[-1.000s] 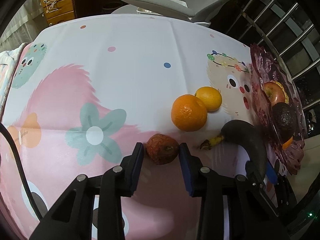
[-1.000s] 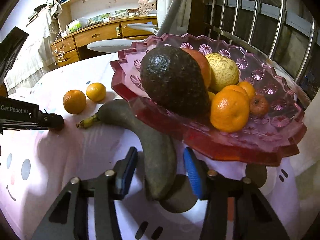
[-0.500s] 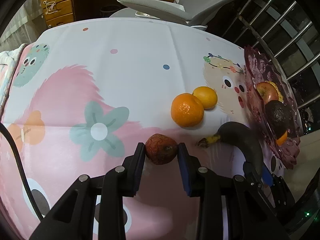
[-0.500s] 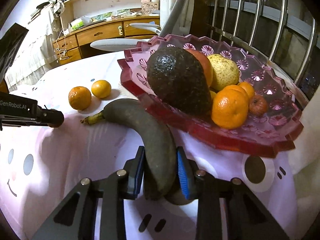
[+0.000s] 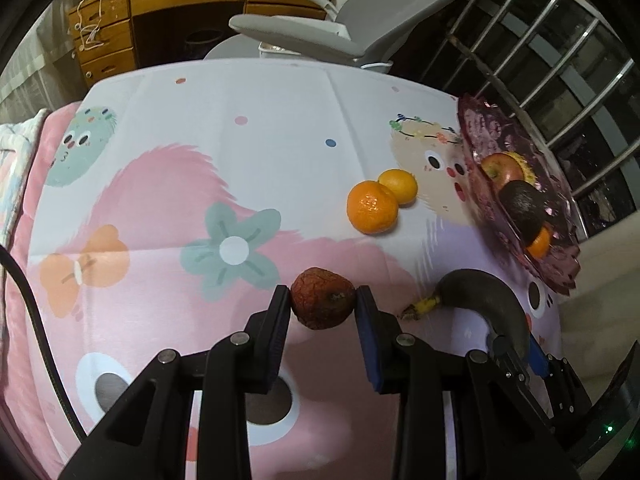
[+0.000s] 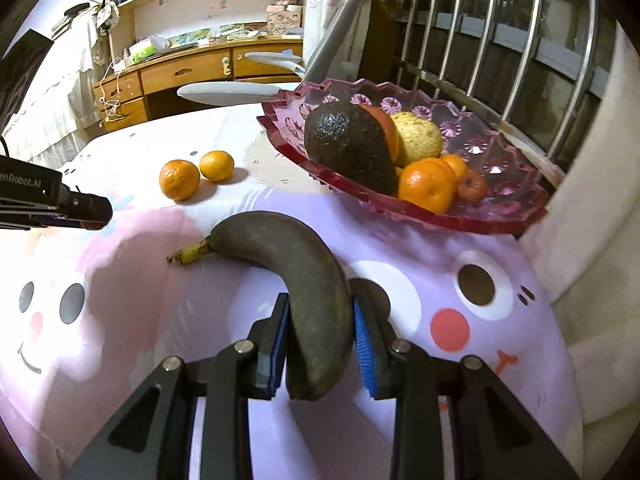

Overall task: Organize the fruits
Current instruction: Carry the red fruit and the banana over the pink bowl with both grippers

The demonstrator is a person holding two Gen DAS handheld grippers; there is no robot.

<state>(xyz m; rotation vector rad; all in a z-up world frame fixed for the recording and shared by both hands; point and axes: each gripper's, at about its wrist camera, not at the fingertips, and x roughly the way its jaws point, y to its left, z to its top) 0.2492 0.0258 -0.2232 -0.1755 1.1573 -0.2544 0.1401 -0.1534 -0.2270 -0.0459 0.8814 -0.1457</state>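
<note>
- Two black tongs with blue pads work over a worktop (image 5: pixel 248 92) covered in a pastel cartoon-print cloth.
- The left tongs (image 5: pixel 323 306) are closed tight on one wrinkled, reddish-brown round fruit (image 5: pixel 322 303), both pads pressing its sides just above the cloth.
- The right tongs (image 6: pixel 320 336) have just clamped down on one blackened, overripe banana (image 6: pixel 304 276); the pads squeeze its thick end, and its yellowish stem points away towards the left tongs.
- Two loose orange mandarins (image 6: pixel 179 179) sit touching each other on the cloth, beyond the banana and well apart from both tongs.
- One scalloped pink glass bowl (image 6: pixel 500 184) stands at the worktop's far right edge.
- In it I count one dark avocado (image 6: pixel 348 146), one yellow pear, one red apple partly hidden, at least two mandarins and one small reddish fruit.
</note>
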